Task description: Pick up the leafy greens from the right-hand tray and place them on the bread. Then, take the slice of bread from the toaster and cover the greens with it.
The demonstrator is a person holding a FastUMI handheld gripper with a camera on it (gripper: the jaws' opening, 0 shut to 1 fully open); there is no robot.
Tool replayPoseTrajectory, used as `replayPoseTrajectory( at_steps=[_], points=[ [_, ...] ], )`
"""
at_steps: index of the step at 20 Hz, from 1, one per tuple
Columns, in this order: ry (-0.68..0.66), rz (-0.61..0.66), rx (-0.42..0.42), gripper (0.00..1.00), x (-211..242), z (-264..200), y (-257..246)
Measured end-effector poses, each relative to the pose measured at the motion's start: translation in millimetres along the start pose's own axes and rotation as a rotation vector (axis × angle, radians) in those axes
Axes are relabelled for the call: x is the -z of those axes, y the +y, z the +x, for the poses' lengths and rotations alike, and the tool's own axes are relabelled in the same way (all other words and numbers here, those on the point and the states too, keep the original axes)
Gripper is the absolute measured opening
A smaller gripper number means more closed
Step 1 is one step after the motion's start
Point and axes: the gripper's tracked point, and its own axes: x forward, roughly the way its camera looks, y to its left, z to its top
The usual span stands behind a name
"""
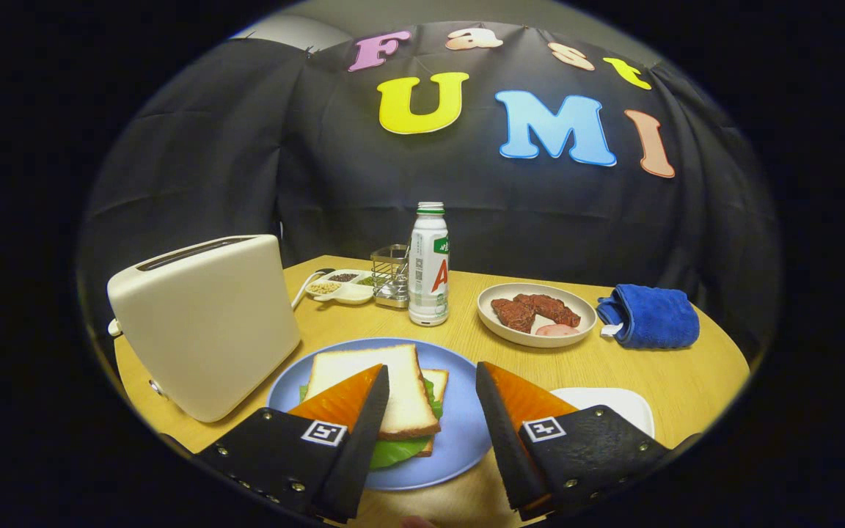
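Observation:
On the blue plate [466, 425] lies a stacked sandwich: a top slice of bread [386, 385] covers the leafy greens [393, 451], whose green edge sticks out below it, and a bottom slice [437, 385] peeks out behind. My gripper [433, 378] stands open just above the plate, with nothing between its fingers. The left finger overlaps the sandwich's near left side. The cream toaster [206, 323] stands left of the plate, its slot showing no bread.
Beyond the plate stand a white bottle [428, 268], a wire holder [391, 275] and a small divided dish [342, 287]. A beige plate with meat [536, 312] and a blue cloth [650, 315] lie at the right. A white tray [613, 403] sits beside the right finger.

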Motion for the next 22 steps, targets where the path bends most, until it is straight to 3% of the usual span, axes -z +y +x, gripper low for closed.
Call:
replayPoseTrajectory(
  at_steps=[8,16,19,22],
  points=[
    [-0.223,-0.006,0.033,0.72,-51,-64,-80],
    [-0.276,0.039,0.091,0.72,-49,-112,-199],
    [-0.325,0.051,0.138,0.72,-50,-129,-248],
    [-0.376,-0.028,0.207,0.72,-54,-151,-293]
  ],
)
